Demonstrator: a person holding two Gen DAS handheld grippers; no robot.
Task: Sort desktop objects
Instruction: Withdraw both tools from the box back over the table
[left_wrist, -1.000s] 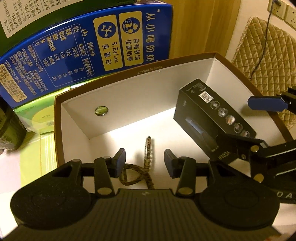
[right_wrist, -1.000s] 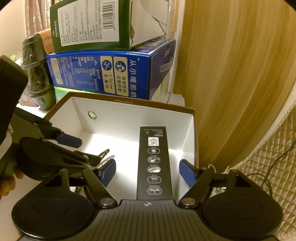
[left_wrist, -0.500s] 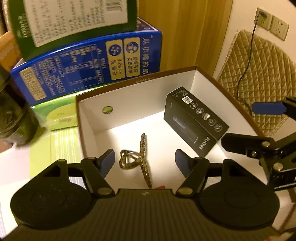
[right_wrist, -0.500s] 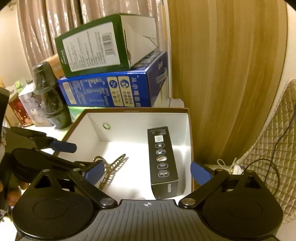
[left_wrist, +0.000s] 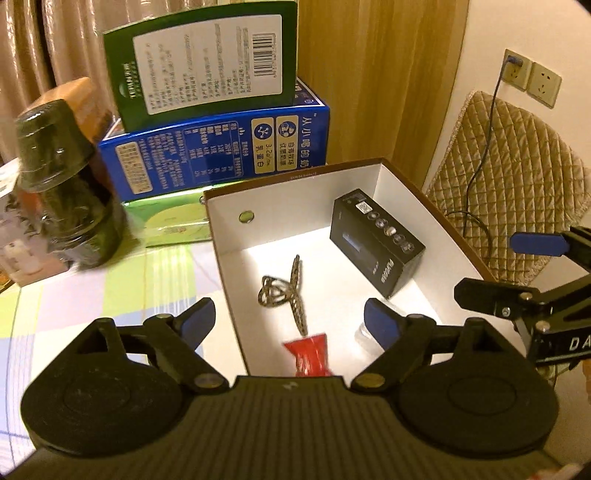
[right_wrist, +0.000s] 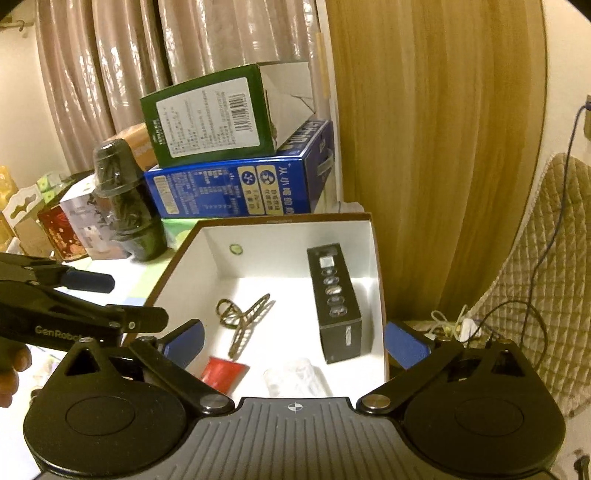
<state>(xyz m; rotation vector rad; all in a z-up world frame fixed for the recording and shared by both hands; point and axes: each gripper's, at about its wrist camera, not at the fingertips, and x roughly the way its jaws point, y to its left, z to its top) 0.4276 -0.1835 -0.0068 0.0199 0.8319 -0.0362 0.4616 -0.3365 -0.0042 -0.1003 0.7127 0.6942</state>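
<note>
An open brown box with a white inside (left_wrist: 229, 236) (right_wrist: 173, 273) holds a black carton (left_wrist: 376, 243) (right_wrist: 334, 299), a leopard-print hair claw (left_wrist: 284, 291) (right_wrist: 242, 314), a red packet (left_wrist: 308, 352) (right_wrist: 221, 373) and a clear plastic item (right_wrist: 295, 376). My left gripper (left_wrist: 290, 321) is open and empty, above the box's near left corner. My right gripper (right_wrist: 293, 336) is open and empty, above the box's near edge. Each gripper shows at the side of the other's view.
Behind the box a green carton (left_wrist: 207, 62) lies on a blue milk carton (left_wrist: 221, 151). A dark jar (left_wrist: 62, 184) stands left on the checked cloth (left_wrist: 92, 288). A quilted cushion (left_wrist: 517, 177), cables and wall sockets (left_wrist: 532, 77) are to the right.
Both grippers have opened wider and pulled back and up from the box. The black carton, held by the right gripper a second ago, and the hair claw now lie in the box.
</note>
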